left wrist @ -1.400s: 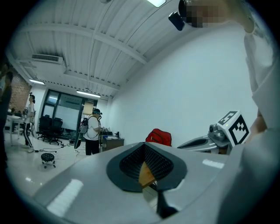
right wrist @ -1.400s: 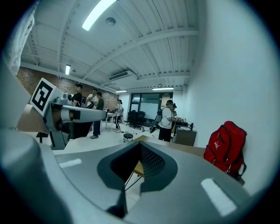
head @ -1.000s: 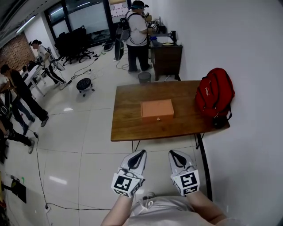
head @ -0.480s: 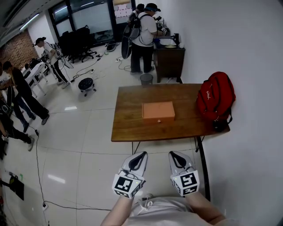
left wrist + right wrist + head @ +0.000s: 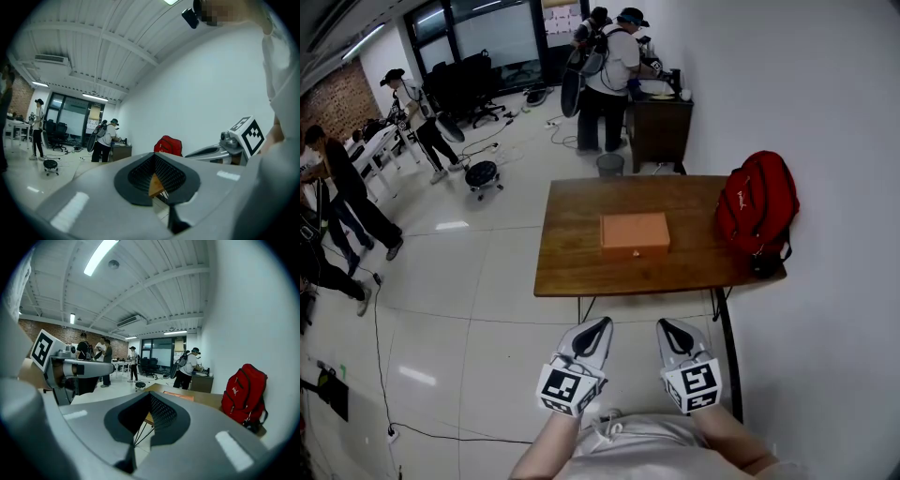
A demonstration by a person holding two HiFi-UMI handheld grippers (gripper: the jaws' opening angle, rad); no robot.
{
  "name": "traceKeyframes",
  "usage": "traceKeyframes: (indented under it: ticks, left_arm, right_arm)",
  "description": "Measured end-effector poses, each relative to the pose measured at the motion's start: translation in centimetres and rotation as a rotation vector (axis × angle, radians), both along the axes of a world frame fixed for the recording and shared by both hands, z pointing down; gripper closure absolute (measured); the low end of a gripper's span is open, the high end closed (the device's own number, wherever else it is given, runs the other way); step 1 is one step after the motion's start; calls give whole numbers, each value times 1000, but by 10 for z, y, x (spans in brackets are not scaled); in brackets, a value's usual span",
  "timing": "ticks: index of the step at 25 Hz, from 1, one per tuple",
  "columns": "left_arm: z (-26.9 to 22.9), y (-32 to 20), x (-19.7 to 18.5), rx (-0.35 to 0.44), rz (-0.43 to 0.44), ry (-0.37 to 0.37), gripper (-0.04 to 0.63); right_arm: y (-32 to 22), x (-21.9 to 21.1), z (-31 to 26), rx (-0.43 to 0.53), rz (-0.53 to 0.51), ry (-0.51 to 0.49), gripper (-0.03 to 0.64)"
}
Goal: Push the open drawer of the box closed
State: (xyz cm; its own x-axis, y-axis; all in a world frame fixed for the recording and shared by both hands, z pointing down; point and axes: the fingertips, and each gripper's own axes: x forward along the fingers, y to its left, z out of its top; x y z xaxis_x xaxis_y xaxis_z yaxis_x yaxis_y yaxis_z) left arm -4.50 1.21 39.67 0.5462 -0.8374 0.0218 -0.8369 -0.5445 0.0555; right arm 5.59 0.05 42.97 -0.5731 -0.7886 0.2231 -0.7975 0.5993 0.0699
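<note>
An orange box (image 5: 634,231) lies flat in the middle of a brown wooden table (image 5: 572,262), its drawer front with a small knob (image 5: 635,253) facing me. Both grippers hang low near my body, well short of the table's near edge. My left gripper (image 5: 598,325) is shut with nothing in it, and so is my right gripper (image 5: 664,325). In the right gripper view the box (image 5: 180,396) shows far ahead, beyond the shut right gripper (image 5: 151,394). The left gripper (image 5: 154,154) shows only a sliver of table between its pads.
A red backpack (image 5: 757,204) sits on the table's right end against the white wall. Past the table stand a dark cabinet (image 5: 654,117), a small bin (image 5: 607,165) and two people (image 5: 614,66). More people and a stool (image 5: 480,175) are at the left. A cable (image 5: 384,375) crosses the tiled floor.
Both grippers stay shut and almost still. The view has shifted slightly, and the people at the back and at the left have moved about.
</note>
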Motion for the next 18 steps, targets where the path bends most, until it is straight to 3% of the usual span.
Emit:
traceKeyframes:
  ticks: [18]
  left_arm:
    - [1,-1,-2,-5,-11,16,589]
  right_arm:
    - [-4,0,1,-8,-5,5,614]
